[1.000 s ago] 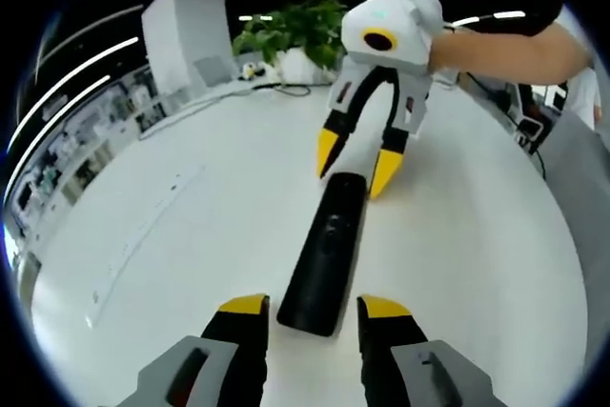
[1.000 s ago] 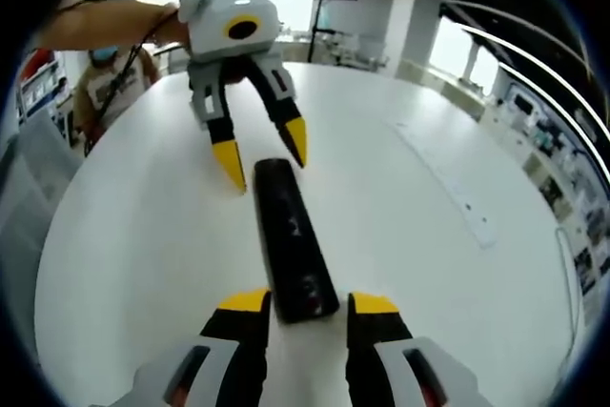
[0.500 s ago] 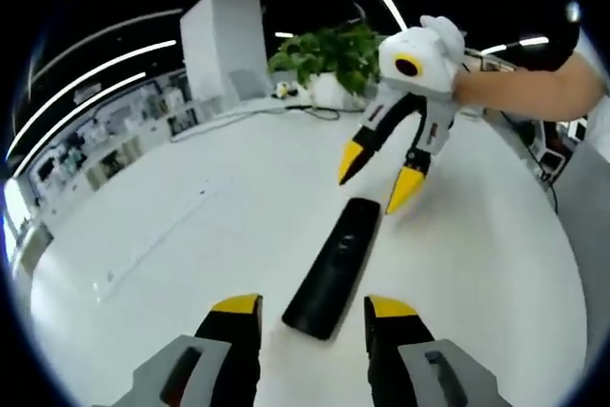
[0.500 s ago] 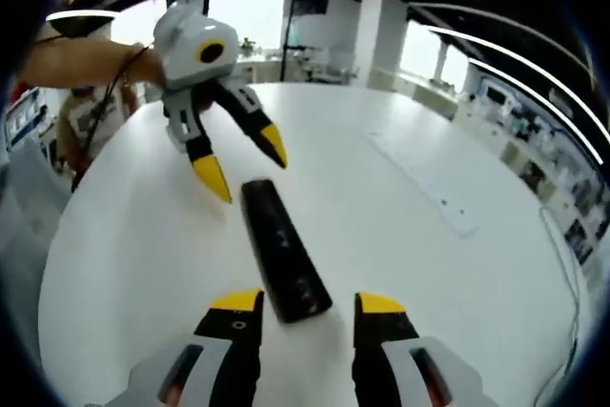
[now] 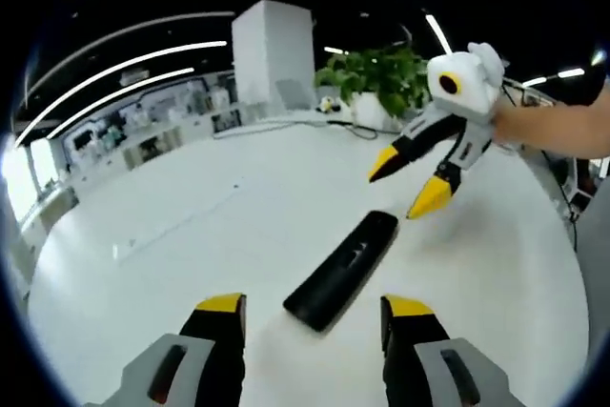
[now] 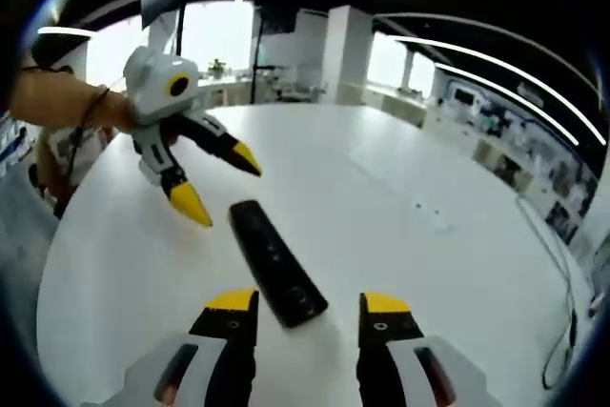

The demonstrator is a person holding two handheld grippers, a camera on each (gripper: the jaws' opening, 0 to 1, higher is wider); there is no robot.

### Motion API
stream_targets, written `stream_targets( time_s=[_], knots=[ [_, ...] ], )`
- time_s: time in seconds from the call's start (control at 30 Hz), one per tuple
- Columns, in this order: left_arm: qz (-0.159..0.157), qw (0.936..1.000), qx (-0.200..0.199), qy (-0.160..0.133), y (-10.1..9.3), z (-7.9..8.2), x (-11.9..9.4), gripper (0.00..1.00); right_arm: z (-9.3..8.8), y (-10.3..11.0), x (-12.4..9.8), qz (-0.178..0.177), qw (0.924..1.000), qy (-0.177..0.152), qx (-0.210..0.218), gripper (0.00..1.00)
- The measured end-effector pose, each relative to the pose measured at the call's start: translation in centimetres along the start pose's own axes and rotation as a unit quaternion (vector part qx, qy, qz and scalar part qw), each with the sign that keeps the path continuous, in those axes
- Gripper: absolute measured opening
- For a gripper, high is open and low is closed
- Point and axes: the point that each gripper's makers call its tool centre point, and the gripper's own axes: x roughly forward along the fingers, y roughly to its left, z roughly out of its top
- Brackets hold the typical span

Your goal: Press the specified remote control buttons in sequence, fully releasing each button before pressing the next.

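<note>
A big round white table (image 5: 143, 283) is lying under both claws, and a long black plastic remote control (image 5: 343, 270) is lying flat on it, with nothing else touching it. In the left gripper view, the left claw (image 5: 310, 310) is hanging just above the table with its two yellow-tipped jaws spread wide apart and holding nothing, and the near end of the remote is sitting just ahead of them, between the two tips. The right claw (image 5: 417, 184) is showing beyond the far end of the remote, up in the air, jaws spread apart and empty too. In the right gripper view, the right claw (image 6: 303, 306) is sitting with its open jaws on each side of the other end of the remote control (image 6: 277, 262), and the left claw (image 6: 217, 182) is hanging past the far end, off the table. No tip is touching a button right now. The small buttons on the remote are too tiny to tell apart, and nothing is showing which ones are pressed, so I cannot tell how many presses are done. My guess is that the claws are in a let-go gap, and one tip is going to have to come down on a button next.
</note>
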Motion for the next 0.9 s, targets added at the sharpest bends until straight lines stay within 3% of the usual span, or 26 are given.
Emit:
stream_targets(
  time_s=[0.2, 0.53, 0.9],
  knots=[
    [0.03, 0.9989, -0.03, -0.021, 0.3, 0.5, -0.9, 0.6, 0.3, -0.4, -0.8, -0.031, 0.9991, -0.016, 0.024, 0.37],
    [0.062, 0.9968, -0.047, -0.018, -0.2, -0.4, -1.7, 0.61, -0.2, 0.4, -2.1, -0.062, 0.996, -0.023, 0.06, 0.4],
    [0.081, 0.9955, -0.049, -0.01, -1.1, -2.1, -3.4, 0.66, -1.5, 2.0, -3.9, -0.076, 0.995, -0.01, 0.064, 0.4]
  ],
)
